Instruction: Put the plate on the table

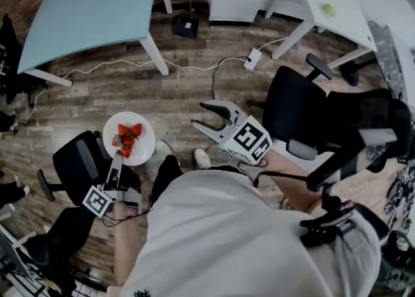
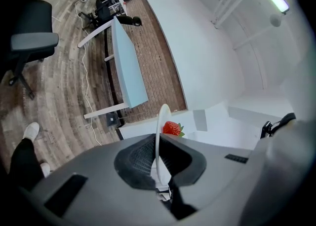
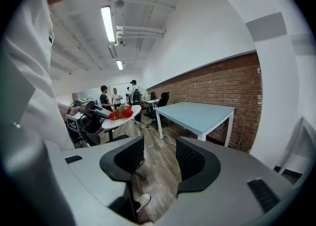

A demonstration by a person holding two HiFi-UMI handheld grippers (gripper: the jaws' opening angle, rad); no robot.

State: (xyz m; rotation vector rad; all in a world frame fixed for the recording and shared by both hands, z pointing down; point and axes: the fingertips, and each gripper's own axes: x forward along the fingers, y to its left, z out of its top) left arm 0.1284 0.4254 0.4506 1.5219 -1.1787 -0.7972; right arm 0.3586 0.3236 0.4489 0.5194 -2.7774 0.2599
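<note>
A white plate (image 1: 139, 140) with several strawberries (image 1: 128, 139) hangs over the wooden floor. My left gripper (image 1: 121, 155) is shut on its near rim. In the left gripper view the plate (image 2: 159, 136) stands edge-on between the jaws, one strawberry (image 2: 171, 128) showing past it. My right gripper (image 1: 200, 115) is held out to the right of the plate, open and holding nothing. In the right gripper view its pads (image 3: 129, 157) stand apart over bare floor, with the plate (image 3: 121, 115) and left gripper (image 3: 81, 117) off to the left. The light blue table (image 1: 91, 7) stands at the far left.
Black office chairs stand at the right (image 1: 305, 111) and by my left hand (image 1: 78, 166). A white desk (image 1: 337, 10) is at the far right. A power strip (image 1: 252, 59), cables and a black box (image 1: 186, 26) lie on the floor. Several people (image 3: 116, 96) stand far off.
</note>
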